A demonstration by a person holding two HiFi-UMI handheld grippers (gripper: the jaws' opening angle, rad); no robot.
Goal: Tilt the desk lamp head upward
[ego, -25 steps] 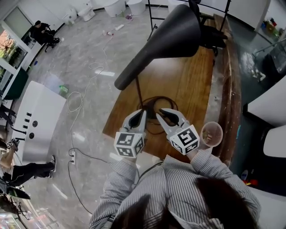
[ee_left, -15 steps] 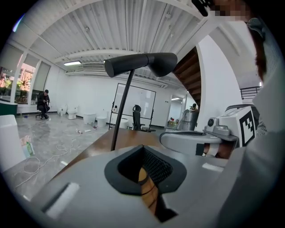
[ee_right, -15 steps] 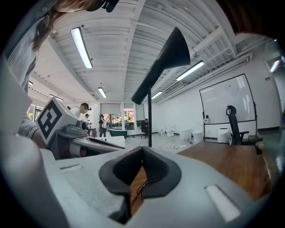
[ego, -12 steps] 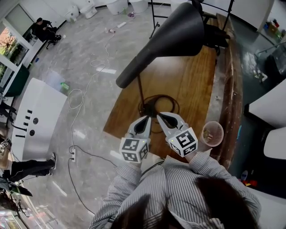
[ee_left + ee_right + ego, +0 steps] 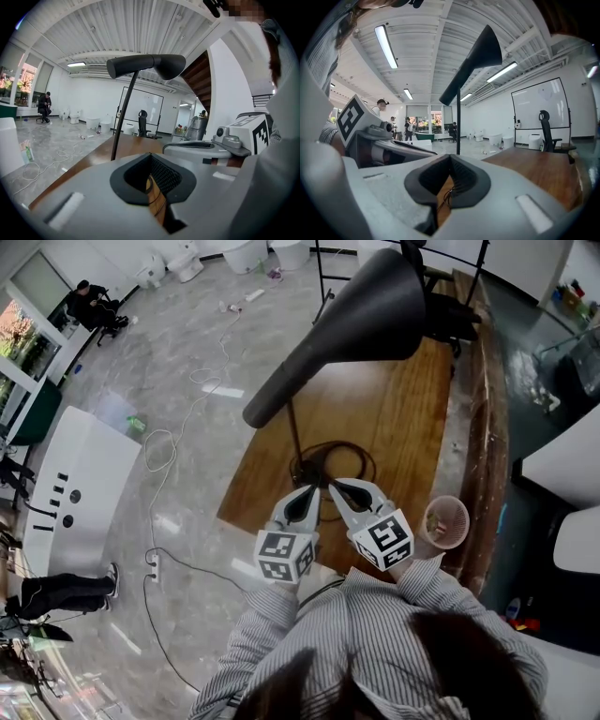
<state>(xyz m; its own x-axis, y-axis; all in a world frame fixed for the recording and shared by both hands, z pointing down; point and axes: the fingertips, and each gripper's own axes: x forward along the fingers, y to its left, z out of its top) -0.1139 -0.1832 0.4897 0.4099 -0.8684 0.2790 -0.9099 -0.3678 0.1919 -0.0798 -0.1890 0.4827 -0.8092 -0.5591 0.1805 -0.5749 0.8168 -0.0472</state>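
The desk lamp stands on the wooden table. Its dark grey cone head sits high on a thin pole, and its cord is coiled around the base. My left gripper and right gripper hover side by side near the table's front edge, just short of the base, both shut and empty. In the left gripper view the lamp head is above and ahead of my left gripper. The right gripper view shows the cone overhead, beyond my right gripper.
A small pink cup stands at the table's front right corner. A black office chair is behind the table. Cables trail over the floor on the left, beside a white cabinet.
Both grippers have drifted slightly closer together and a little toward the lamp base. The lamp has not moved.
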